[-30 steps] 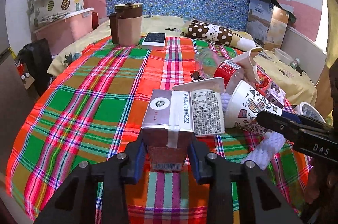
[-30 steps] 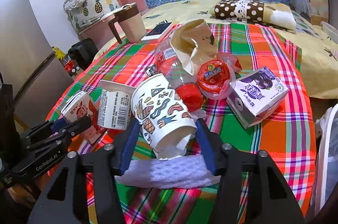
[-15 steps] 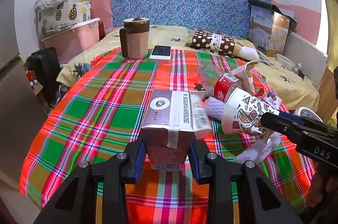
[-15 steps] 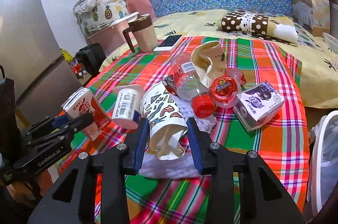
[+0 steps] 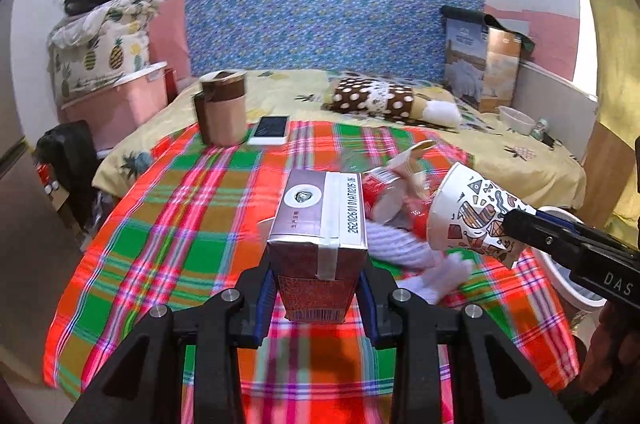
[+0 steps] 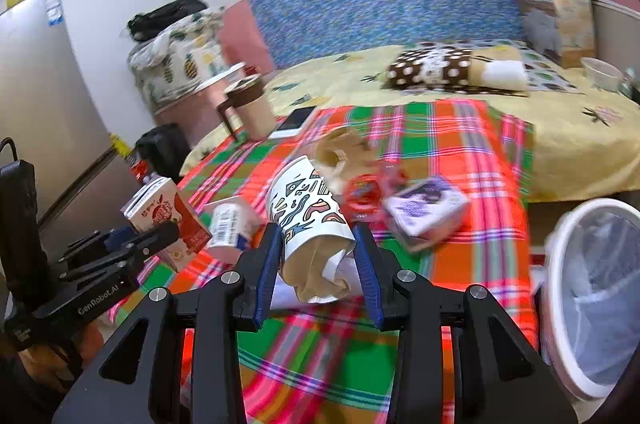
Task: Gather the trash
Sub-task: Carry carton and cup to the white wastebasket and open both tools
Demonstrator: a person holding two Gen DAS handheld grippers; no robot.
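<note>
Left wrist view: my left gripper (image 5: pixel 318 298) is clamped on a red-brown drink carton (image 5: pixel 318 244), raised above the plaid cloth (image 5: pixel 168 224). At right, my right gripper (image 5: pixel 516 224) carries a patterned paper cup (image 5: pixel 472 220). Behind stand a lidded mug (image 5: pixel 222 107) and a phone (image 5: pixel 270 129).

Right wrist view: my right gripper (image 6: pixel 318 276) is clamped on the crumpled paper cup (image 6: pixel 310 228), its blue pads (image 6: pixel 267 272) pressing both sides. More litter lies on the cloth: a red lid (image 6: pixel 362 193) and a purple carton (image 6: pixel 424 209). A lined white bin (image 6: pixel 596 288) stands at right.
</note>
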